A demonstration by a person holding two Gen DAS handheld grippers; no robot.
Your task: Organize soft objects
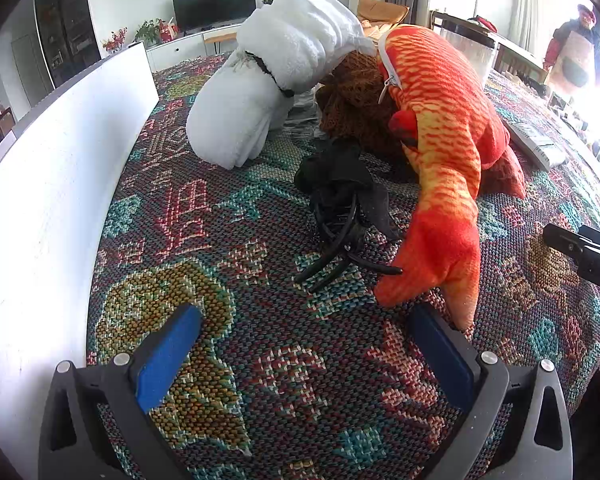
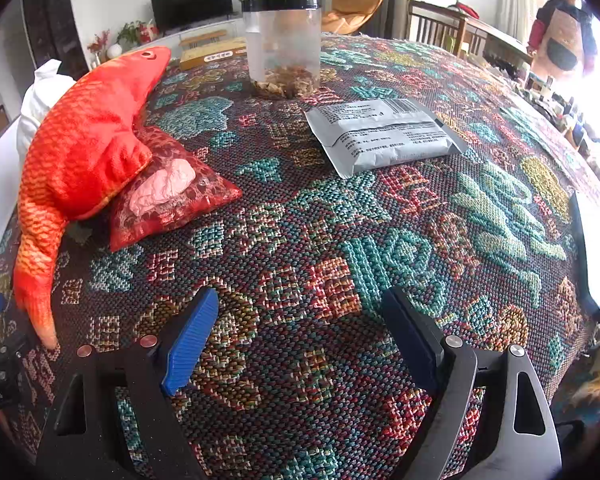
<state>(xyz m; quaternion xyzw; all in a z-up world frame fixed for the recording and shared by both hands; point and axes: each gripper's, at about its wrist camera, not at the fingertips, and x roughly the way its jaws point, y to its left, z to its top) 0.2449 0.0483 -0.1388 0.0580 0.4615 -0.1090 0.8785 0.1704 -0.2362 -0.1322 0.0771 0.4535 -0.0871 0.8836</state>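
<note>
An orange plush fish (image 1: 440, 152) lies on the patterned tablecloth (image 1: 260, 380), its tail just ahead of my left gripper (image 1: 304, 344), which is open and empty. Behind it are a rolled white towel (image 1: 268, 80), a brown knitted item (image 1: 352, 100) and a black fabric item with a black hair claw (image 1: 340, 208). In the right wrist view the fish (image 2: 84, 152) lies at the left over a red mesh pouch (image 2: 172, 196). My right gripper (image 2: 300, 332) is open and empty over bare cloth (image 2: 340, 240).
A white box wall (image 1: 60, 184) stands along the left. A clear jar with a black lid (image 2: 284, 40), a grey foil packet (image 2: 380, 132) and a yellow box (image 2: 212, 54) lie on the table. A white tray edge (image 2: 596, 252) is at the right. A person (image 2: 560, 28) stands far right.
</note>
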